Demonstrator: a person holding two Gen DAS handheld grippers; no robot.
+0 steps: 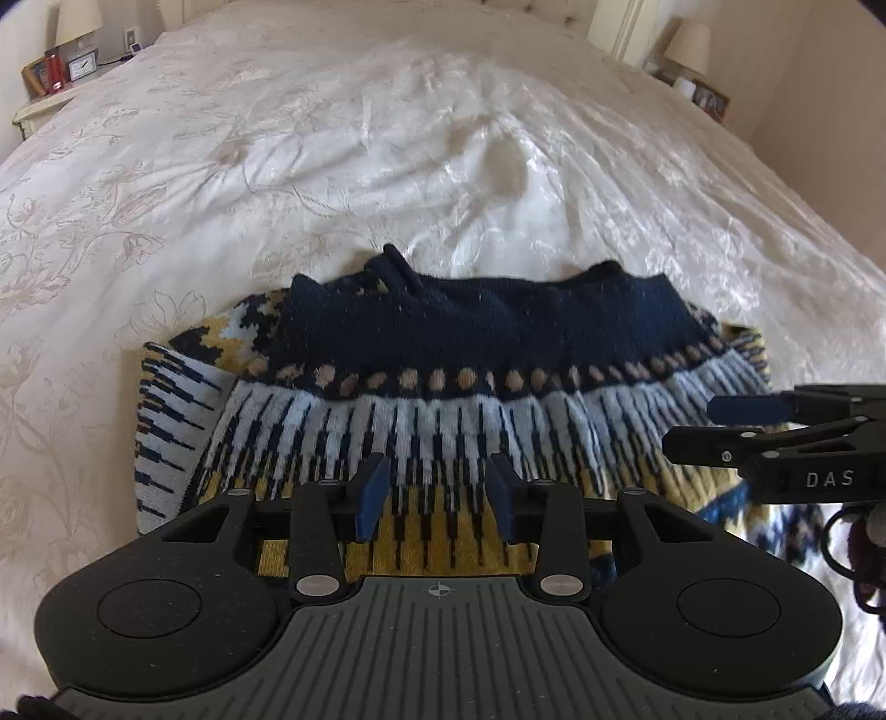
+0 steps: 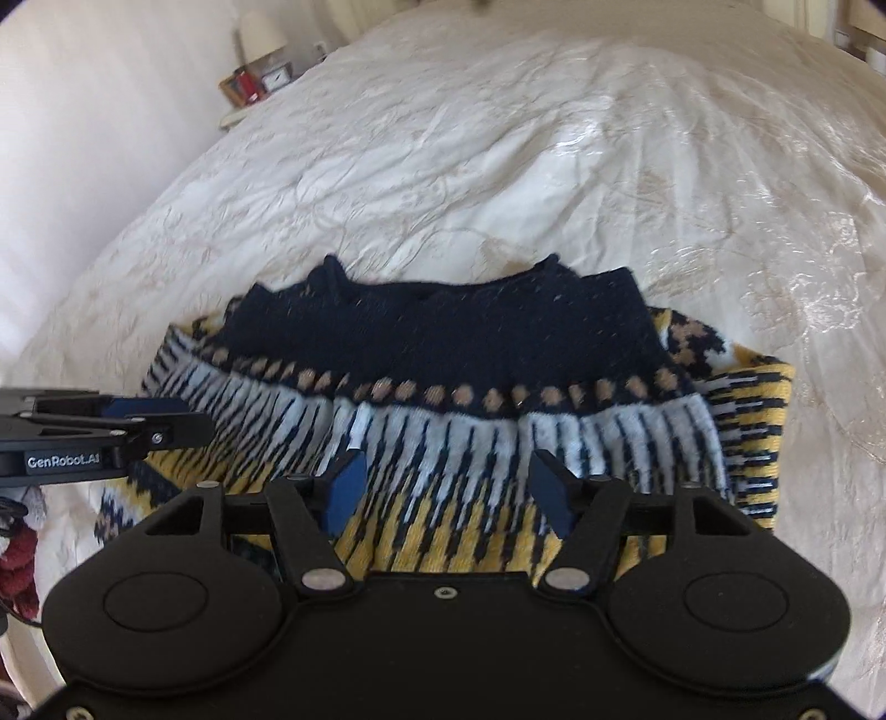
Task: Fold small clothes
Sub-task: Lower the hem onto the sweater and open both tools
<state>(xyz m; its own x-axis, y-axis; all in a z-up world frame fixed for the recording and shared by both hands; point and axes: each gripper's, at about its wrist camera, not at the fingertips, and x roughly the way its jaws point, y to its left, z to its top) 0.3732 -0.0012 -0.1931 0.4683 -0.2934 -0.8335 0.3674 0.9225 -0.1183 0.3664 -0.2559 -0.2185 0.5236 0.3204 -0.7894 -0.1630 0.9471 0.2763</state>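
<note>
A knitted sweater (image 1: 443,343) in navy, pale blue and yellow lies folded on the white bedcover; its navy part with a row of tan dots is laid over the striped part. My left gripper (image 1: 440,493) hovers over the sweater's near yellow edge, its blue pads apart and only the knit surface showing below the gap. My right gripper (image 2: 448,493) stands wider open over the same sweater (image 2: 443,343), a little to the right, with nothing pinched. Each gripper shows side-on in the other's view: the right gripper (image 1: 714,423) and the left gripper (image 2: 177,418).
The wrinkled white bedcover (image 1: 387,138) stretches far behind and to both sides. A nightstand with a clock (image 1: 83,66) stands at the back left, a lamp (image 1: 689,50) at the back right. Something dark red and knitted (image 2: 19,559) lies at the near edge between the grippers.
</note>
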